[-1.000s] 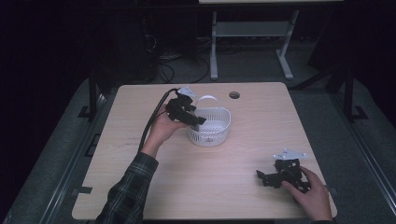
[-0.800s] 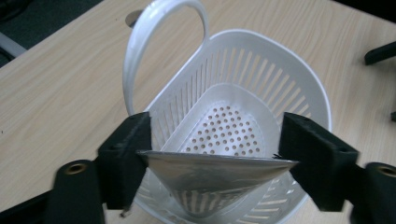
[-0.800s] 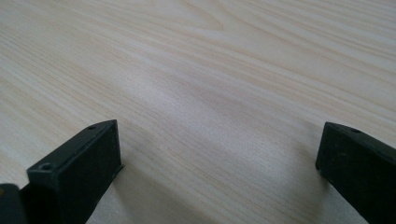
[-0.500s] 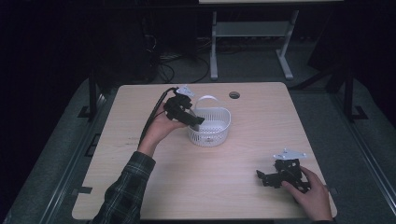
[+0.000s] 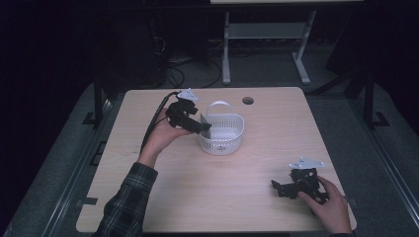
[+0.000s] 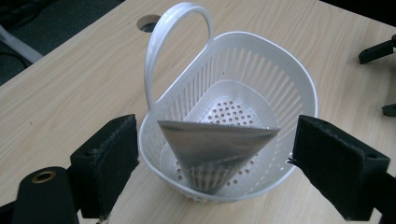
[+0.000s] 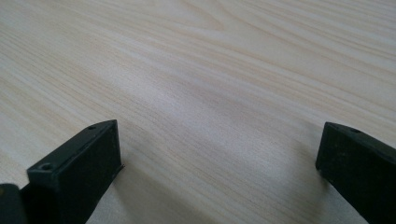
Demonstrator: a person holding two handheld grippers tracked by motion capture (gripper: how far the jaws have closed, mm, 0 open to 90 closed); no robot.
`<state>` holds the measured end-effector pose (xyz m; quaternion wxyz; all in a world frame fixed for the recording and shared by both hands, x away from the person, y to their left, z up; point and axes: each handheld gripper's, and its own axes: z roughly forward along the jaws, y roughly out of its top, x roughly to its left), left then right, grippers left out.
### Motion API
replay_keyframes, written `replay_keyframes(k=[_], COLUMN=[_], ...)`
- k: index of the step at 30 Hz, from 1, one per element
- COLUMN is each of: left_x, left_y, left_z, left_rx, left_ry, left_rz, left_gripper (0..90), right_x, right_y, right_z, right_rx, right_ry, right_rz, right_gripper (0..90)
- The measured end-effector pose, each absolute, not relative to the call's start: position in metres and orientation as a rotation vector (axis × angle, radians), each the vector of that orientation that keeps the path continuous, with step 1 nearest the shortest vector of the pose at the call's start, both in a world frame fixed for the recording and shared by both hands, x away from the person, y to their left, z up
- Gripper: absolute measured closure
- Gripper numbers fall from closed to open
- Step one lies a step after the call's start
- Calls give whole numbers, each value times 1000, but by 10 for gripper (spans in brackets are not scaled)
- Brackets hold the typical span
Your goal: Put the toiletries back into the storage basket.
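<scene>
Step in hand: drop-off. Left gripper (image 6: 212, 154) jaws had just been opening, now released; silver foil pouch (image 6: 217, 151) stood free between them, inside white slotted basket (image 6: 299, 79) mid-table. Right gripper (image 7: 219, 163) released, idle over bare table (image 7: 210, 70). Next likely: back left gripper away without snagging basket handle (image 6: 161, 42).

You have a light wooden table (image 5: 197, 197) with a round cable hole (image 5: 248, 100) near its far edge. A white slotted basket (image 5: 225, 138) stands on it, and your right gripper (image 5: 278, 187) rests on it near the right corner.
</scene>
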<state>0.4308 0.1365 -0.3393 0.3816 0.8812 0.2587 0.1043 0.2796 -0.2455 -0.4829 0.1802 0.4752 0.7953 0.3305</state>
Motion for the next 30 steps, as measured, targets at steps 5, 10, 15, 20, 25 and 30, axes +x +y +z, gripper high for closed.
replay_keyframes(k=[5,10,15,20,25,30], left_x=[424,416,406,397,391,383], left_y=[145,154,164,172,181,190], left_z=[-336,-334,-333,-333,-335,-341], left_rx=[2251,2236,2224,2214,2202,2191], left_ry=[655,659,663,677,694,715], left_rz=[274,283,291,304,317,328], left_gripper=[136,136,137,137,139,139], right_x=[280,280,280,280,280,280], right_y=[-245,-246,-246,-246,-245,-245], right_z=[-483,-483,-483,-483,-483,-483], right_rx=[1343,1342,1338,1341,1344,1343], right_ry=[2247,2247,2247,2247,2247,2247], right_rz=[934,934,934,935,936,934], right_gripper=[0,0,0,0,0,0])
